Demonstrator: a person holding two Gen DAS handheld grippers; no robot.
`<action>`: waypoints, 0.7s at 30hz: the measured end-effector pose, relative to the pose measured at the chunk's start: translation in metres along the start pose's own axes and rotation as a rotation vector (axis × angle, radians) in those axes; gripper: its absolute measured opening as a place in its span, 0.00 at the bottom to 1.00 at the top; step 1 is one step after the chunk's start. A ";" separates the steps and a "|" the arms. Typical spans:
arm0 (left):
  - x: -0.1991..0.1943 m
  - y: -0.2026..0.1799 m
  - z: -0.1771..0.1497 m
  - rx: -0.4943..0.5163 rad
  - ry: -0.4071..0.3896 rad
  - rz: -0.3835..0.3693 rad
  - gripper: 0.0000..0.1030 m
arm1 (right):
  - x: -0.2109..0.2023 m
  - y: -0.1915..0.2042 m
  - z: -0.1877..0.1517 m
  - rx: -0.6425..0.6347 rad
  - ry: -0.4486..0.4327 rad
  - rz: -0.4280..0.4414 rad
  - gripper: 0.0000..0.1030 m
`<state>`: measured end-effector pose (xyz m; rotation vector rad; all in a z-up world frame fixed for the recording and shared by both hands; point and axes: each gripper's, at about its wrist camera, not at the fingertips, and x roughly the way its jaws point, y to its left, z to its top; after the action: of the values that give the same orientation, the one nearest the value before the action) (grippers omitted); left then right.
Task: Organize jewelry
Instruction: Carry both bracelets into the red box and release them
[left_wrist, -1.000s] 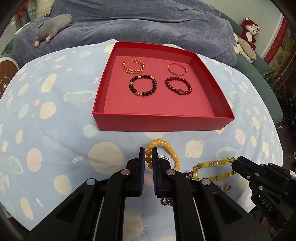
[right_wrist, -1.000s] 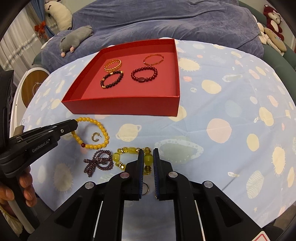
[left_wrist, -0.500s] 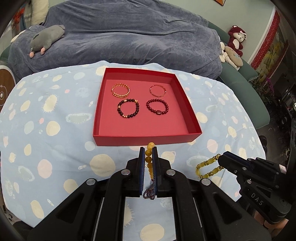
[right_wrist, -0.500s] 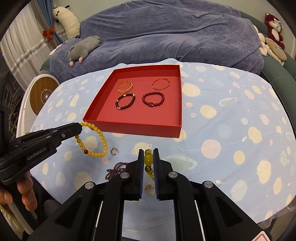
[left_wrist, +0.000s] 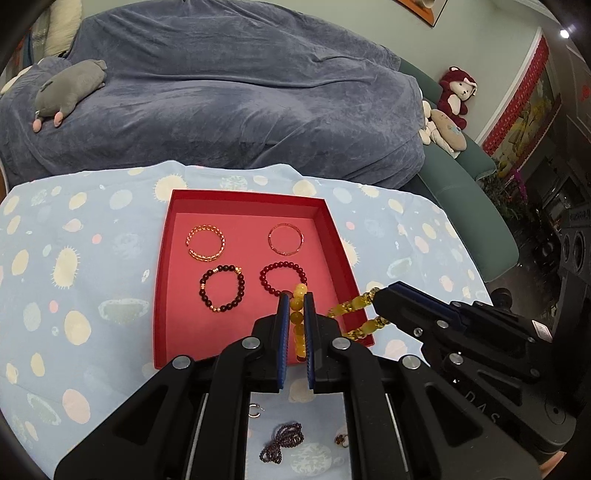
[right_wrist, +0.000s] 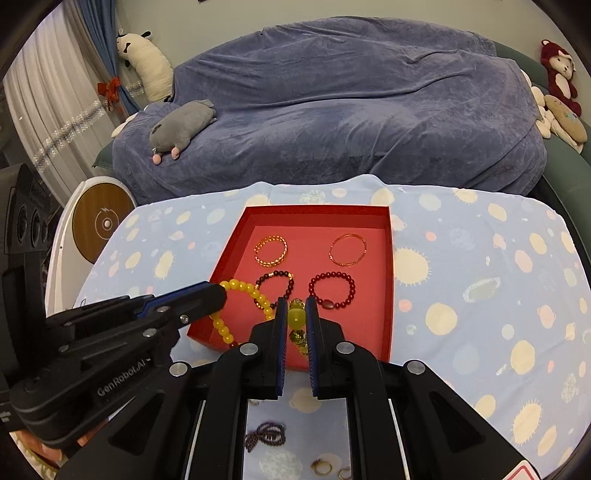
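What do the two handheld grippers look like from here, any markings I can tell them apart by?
Both are matte black plastic with silver round screw heads and blue ribbed pads lining two straight fingers. The left gripper carries pale "GenRobot.AI" lettering along its side in the right wrist view. The right gripper shows embossed "DAS" on its body and a small white label. No cables or sleeves are visible.

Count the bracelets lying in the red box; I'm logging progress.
4: gold one back left, thin bangle back right, dark beads front left, red beads front right.
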<state>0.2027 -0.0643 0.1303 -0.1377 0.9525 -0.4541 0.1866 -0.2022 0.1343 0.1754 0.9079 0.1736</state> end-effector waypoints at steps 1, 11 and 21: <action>0.007 0.003 0.001 -0.010 0.013 -0.005 0.07 | 0.007 0.000 0.002 0.006 0.007 0.006 0.09; 0.066 0.043 -0.024 -0.063 0.121 0.067 0.07 | 0.067 -0.020 -0.020 0.068 0.123 -0.012 0.09; 0.087 0.069 -0.042 -0.016 0.151 0.211 0.07 | 0.095 -0.038 -0.037 0.043 0.177 -0.092 0.09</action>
<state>0.2339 -0.0365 0.0190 -0.0163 1.1060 -0.2645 0.2172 -0.2147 0.0303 0.1596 1.0947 0.0844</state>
